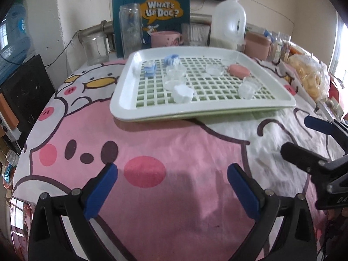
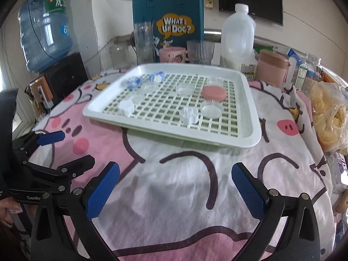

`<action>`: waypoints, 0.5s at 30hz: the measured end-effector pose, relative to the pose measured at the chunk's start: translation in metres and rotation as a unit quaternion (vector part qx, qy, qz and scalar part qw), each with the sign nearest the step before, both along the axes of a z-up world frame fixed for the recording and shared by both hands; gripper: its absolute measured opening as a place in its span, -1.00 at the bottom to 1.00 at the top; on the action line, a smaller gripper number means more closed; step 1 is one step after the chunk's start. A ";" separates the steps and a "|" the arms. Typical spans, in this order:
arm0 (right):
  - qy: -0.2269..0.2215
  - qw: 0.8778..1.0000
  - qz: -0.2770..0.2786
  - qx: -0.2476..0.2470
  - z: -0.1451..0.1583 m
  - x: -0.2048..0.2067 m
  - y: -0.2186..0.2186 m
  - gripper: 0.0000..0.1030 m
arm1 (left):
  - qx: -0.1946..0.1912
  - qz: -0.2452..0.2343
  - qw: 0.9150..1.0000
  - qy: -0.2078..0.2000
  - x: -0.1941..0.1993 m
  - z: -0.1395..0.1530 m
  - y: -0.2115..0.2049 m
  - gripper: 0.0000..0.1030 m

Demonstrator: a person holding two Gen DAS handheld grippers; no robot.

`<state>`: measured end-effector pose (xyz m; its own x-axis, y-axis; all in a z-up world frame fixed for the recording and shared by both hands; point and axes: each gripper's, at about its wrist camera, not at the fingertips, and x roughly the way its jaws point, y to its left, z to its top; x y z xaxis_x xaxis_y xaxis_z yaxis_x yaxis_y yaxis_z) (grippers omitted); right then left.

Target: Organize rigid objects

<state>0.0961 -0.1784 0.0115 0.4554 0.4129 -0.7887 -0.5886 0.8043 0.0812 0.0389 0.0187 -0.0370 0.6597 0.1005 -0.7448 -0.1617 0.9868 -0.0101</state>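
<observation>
Small clear, blue and white pieces plus a pink lid (image 2: 213, 93) sit scattered in the white grid tray (image 2: 250, 128) on the pink cartoon cloth (image 2: 174, 195). Left gripper (image 1: 171, 187) and right gripper (image 2: 175, 188) both hover wide apart, empty, over cloth near the tray.

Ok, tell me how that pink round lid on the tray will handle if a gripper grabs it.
The pink lid looks like stiff plastic, so it probably won't flex. It is flat and low on the tray grid, so gripping its edges may be awkward and it could slip. It seems light; lying flat, it is unlikely to roll.
</observation>
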 end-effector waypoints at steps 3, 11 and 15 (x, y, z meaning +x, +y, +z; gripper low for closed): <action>0.009 1.000 -0.003 -0.013 -0.007 0.003 0.002 1.00 | -0.001 -0.004 1.000 0.010 0.004 -0.002 -0.001 1.00; 0.026 0.999 -0.013 -0.037 -0.019 0.010 0.003 1.00 | -0.012 -0.001 0.999 0.038 0.012 -0.011 0.003 1.00; 0.029 0.998 -0.022 -0.054 -0.025 0.012 0.004 1.00 | -0.017 0.002 0.999 0.048 0.013 -0.014 0.005 1.00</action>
<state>0.1079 -0.1748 -0.0136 0.4232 0.3043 -0.8534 -0.5496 0.8350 0.0252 0.0521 0.0236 -0.0509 0.5855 0.0760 -0.8071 -0.1670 0.9855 -0.0283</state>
